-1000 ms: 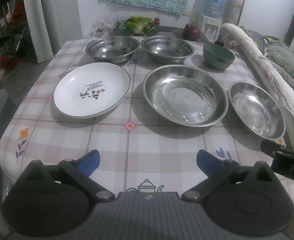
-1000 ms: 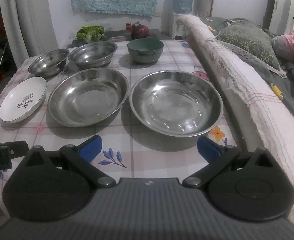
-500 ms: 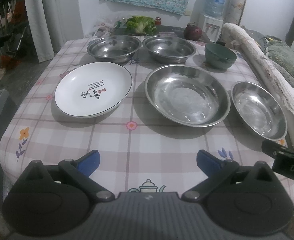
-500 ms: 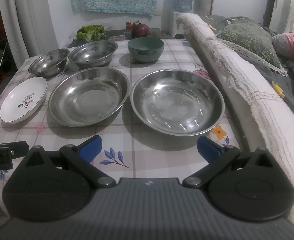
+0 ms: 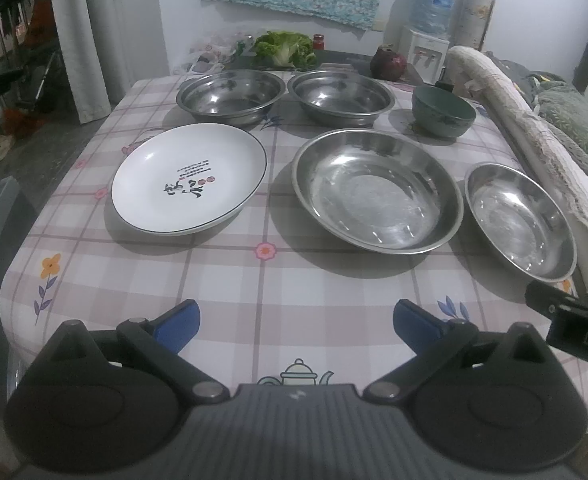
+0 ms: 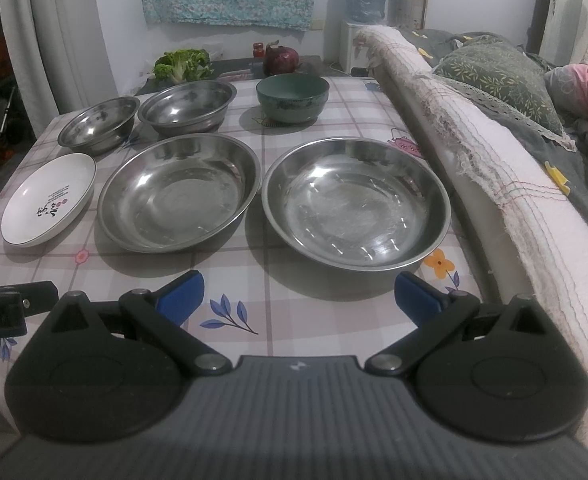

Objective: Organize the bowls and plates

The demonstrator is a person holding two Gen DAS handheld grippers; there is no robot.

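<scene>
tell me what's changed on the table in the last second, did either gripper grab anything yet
Nothing has been grabbed. Both the left gripper and the right gripper stay open and empty over the near edge of the table, and each view has only crept slightly. The white plate, the two steel plates, the two steel bowls and the green bowl sit where they were.

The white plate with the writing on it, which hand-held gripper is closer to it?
Left. The left hand-held gripper sits just in front of the white plate; the right hand-held gripper faces the steel dish, with the plate far off to its left.
</scene>
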